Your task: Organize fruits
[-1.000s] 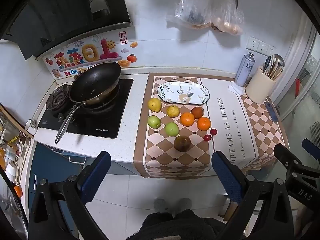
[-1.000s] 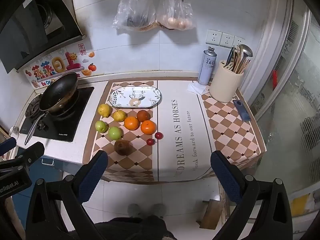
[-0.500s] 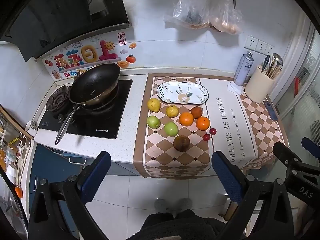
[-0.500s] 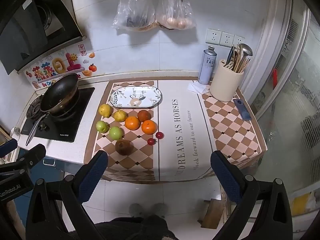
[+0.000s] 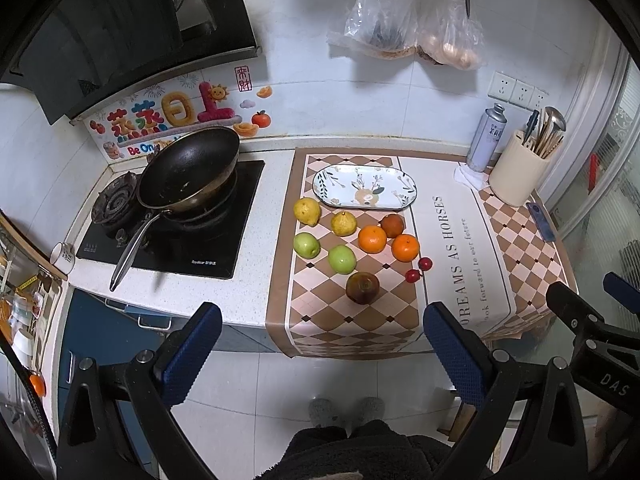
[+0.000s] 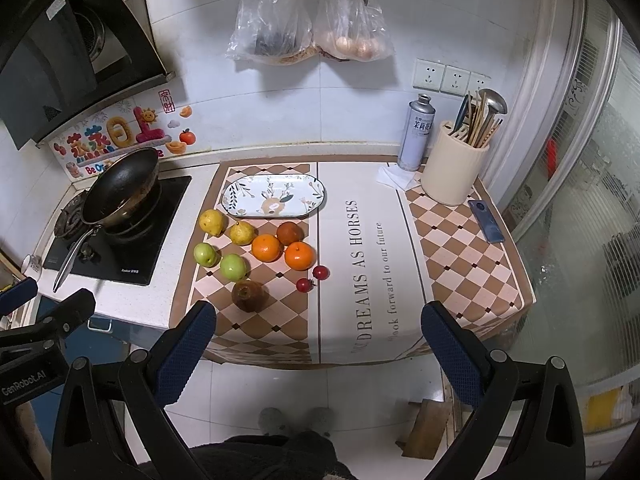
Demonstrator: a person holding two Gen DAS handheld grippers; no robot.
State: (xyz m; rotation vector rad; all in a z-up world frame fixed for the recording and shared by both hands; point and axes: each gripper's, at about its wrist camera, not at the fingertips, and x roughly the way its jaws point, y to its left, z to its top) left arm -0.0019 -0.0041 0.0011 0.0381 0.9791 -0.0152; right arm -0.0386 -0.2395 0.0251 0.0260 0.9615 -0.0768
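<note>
Several fruits lie on a checkered mat on the counter: two yellow pears point(image 5: 307, 211) point(image 6: 213, 221), two green apples point(image 5: 342, 259) point(image 6: 233, 267), two oranges point(image 5: 405, 247) point(image 6: 299, 255), a brown fruit point(image 5: 362, 287) point(image 6: 249, 296), a dark red-brown fruit point(image 5: 392, 225) and two small red fruits point(image 5: 418, 269) point(image 6: 313, 278). An empty oval patterned plate point(image 5: 406, 184) point(image 6: 316, 196) sits behind them. My left gripper point(image 5: 320, 346) and right gripper point(image 6: 320, 348) are both open and empty, held above the floor in front of the counter, well short of the fruit.
A black wok point(image 5: 188, 166) rests on the stove at the left. A spray can point(image 6: 416, 136), a utensil holder point(image 6: 454, 168) and a phone point(image 6: 485, 221) stand at the right. Bags point(image 6: 308, 32) hang on the wall. A person's slippers point(image 5: 346, 412) show on the floor.
Both views have shifted only slightly; the counter sits marginally higher in frame. The fruits and plate have not moved, and both grippers stay open.
</note>
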